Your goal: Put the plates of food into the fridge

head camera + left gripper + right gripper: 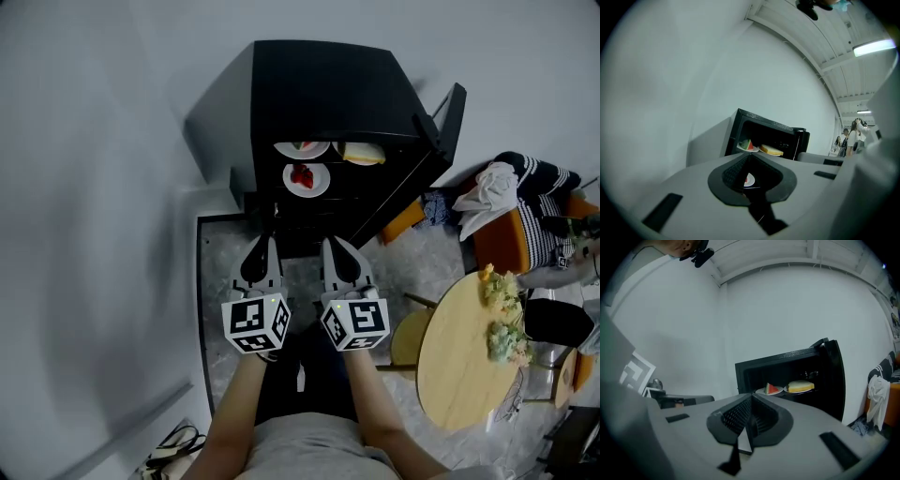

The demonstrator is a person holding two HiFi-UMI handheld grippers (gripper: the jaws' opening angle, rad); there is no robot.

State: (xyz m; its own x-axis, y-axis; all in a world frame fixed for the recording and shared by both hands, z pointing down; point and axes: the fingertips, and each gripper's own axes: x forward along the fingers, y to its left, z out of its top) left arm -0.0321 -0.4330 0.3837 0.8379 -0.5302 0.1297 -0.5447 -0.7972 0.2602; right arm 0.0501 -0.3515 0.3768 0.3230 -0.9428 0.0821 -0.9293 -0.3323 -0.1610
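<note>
1. The fridge point(319, 84) stands against the far wall. Its door point(448, 120) is swung open to the right.
2. Three plates of food are seen inside the fridge.
   - The plate with the watermelon slice point(302, 148) is placed on the upper shelf, at the left.
   - The plate with the yellow slab point(362, 153) is placed just beside it, at the right.
   - The plate with the red food point(307, 178) is placed on the shelf below, under the watermelon plate.
3. The left gripper point(263, 246) is held near the person, in front of the fridge opening and well apart from the plates. Its jaws are parted only narrowly. Nothing is gripped; the lower plate is seen through the gap in the left gripper view.
4. The right gripper point(337, 246) is held just beside the left gripper, at the same level. Its jaws are pressed together and nothing is held.
5. A round wooden surface point(459, 361) with flowers point(502, 319) is located at the near right.
</note>
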